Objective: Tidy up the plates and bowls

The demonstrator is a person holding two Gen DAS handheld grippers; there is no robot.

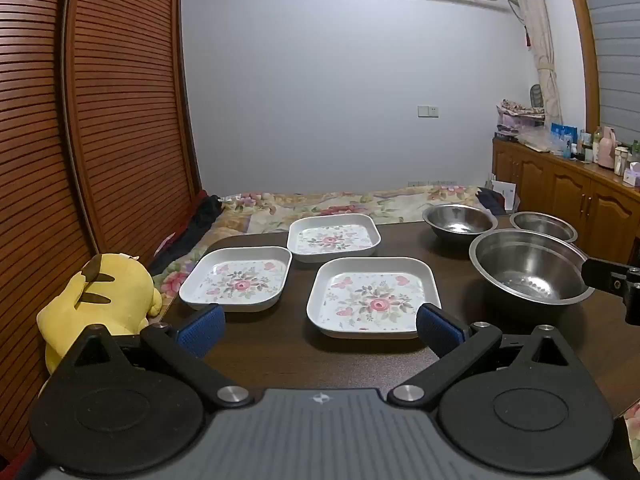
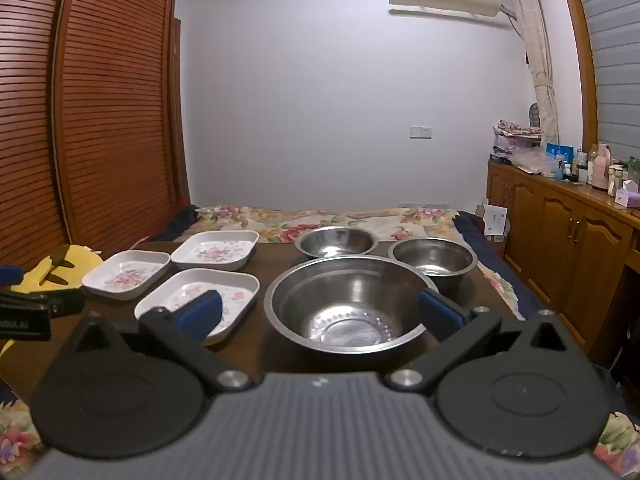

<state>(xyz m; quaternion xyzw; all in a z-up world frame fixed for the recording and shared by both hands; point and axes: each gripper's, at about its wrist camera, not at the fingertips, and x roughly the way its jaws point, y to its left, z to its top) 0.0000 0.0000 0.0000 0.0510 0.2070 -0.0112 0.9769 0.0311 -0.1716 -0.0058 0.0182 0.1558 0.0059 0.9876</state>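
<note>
Dark tabletop (image 1: 280, 344) carries three square floral plates and three steel bowls, none stacked. Left claw (image 1: 320, 330) spread wide, holding nothing, hovering near the tabletop's front edge, with the nearest plate (image 1: 374, 298) between its blue pads. Second plate (image 1: 236, 278) to its left, third plate (image 1: 334, 238) behind; all apart. Right claw (image 2: 320, 312) also spread wide and empty, framing the large bowl (image 2: 348, 304), no visible contact. Medium bowl (image 2: 434, 258) behind-right of it, another bowl (image 2: 338, 241) behind it; whether their rims touch the big one is unclear. Plates sit on the left half, bowls on the right. Yellow plush toy (image 1: 100, 300) off the tabletop's left edge, floral bed (image 1: 340, 204) behind.
</note>
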